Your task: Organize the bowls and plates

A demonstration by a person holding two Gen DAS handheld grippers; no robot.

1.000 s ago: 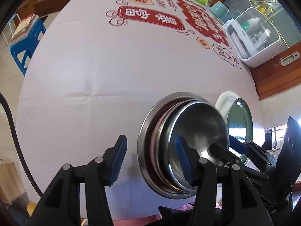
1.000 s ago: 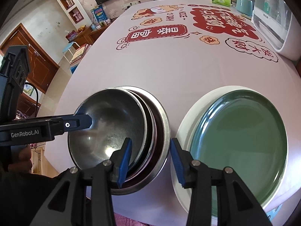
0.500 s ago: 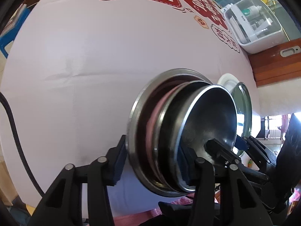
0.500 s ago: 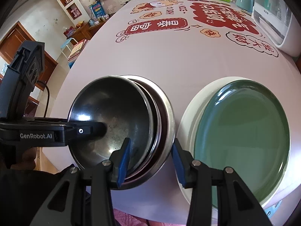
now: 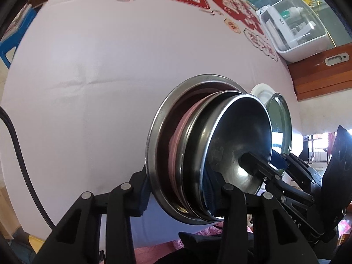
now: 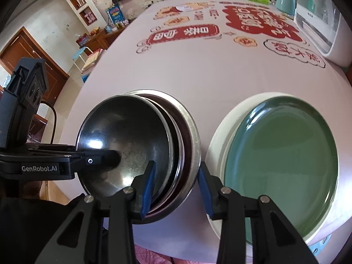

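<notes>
From my left wrist camera, my left gripper (image 5: 176, 189) straddles the near-left rim of the nested stack of bowls (image 5: 209, 149), one finger outside the wide steel bowl (image 5: 158, 132), the other inside the top bowl (image 5: 237, 136). The jaws are closing; whether the pads already press, I cannot tell. The pink bowl (image 5: 176, 138) and the steel ones sit askew in each other, so I judge a squeeze here could tip or slide the inner bowls instead of gripping them all. My right gripper (image 5: 270, 165) crosses in from the right, close enough to knock fingers. The table (image 5: 88, 88) to the left and beyond is bare and gives room.

From my right wrist camera, my right gripper (image 6: 176, 187) spans the stack's right rim, left pad inside the top bowl, right pad outside the wide bowl, jaws closing, firm contact not certain. The green plate (image 6: 281, 167), resting on a white plate (image 6: 216, 140), lies just beside my outer finger; a swing right could strike it. The stack and plates sit near the table's front edge, so a slip toward me could send something off. The left gripper (image 6: 114, 156) reaches into the top bowl from the left.
</notes>
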